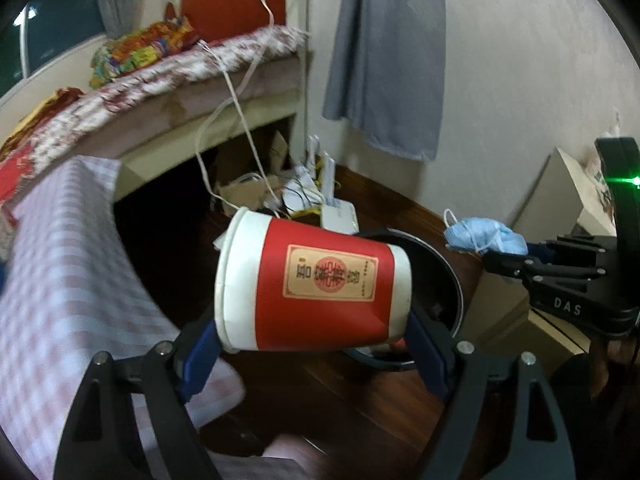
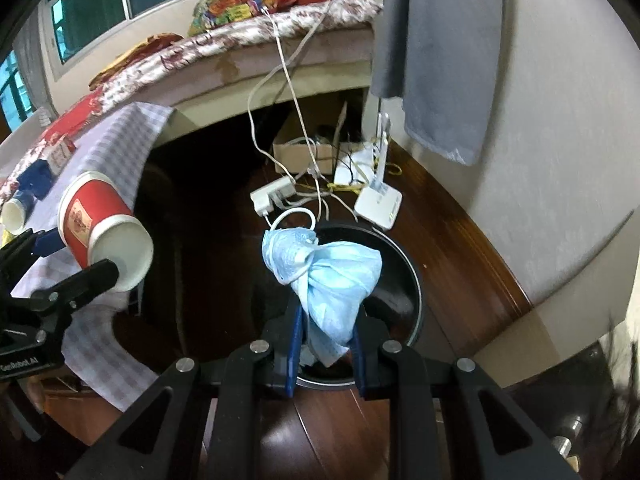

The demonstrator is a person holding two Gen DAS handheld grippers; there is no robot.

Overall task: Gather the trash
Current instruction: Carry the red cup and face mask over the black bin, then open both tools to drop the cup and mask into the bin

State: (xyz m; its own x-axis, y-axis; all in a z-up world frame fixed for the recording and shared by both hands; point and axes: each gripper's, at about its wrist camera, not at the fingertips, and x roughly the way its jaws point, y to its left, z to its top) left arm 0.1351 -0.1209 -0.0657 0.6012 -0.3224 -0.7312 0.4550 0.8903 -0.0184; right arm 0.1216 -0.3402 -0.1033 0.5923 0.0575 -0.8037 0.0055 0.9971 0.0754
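My left gripper point(image 1: 312, 332) is shut on a red and white paper cup point(image 1: 316, 280), held sideways by its rim and base, in front of a round black trash bin point(image 1: 444, 268) on the floor. In the right wrist view, my right gripper point(image 2: 326, 344) is shut on a crumpled blue face mask point(image 2: 332, 276) with a white ear loop, held over the same black bin point(image 2: 408, 280). The cup point(image 2: 100, 224) and left gripper point(image 2: 76, 256) show at the left there. The mask point(image 1: 486, 236) and right gripper point(image 1: 508, 260) show at the right of the left wrist view.
A bed with a floral cover point(image 1: 168, 76) and a checked cloth point(image 1: 60, 280) lies to the left. White cables point(image 2: 288, 92), a power strip point(image 2: 272, 196), a router point(image 2: 378, 202) and a cardboard box point(image 2: 304, 148) sit on the wooden floor behind the bin. A grey garment point(image 2: 444, 48) hangs on the wall.
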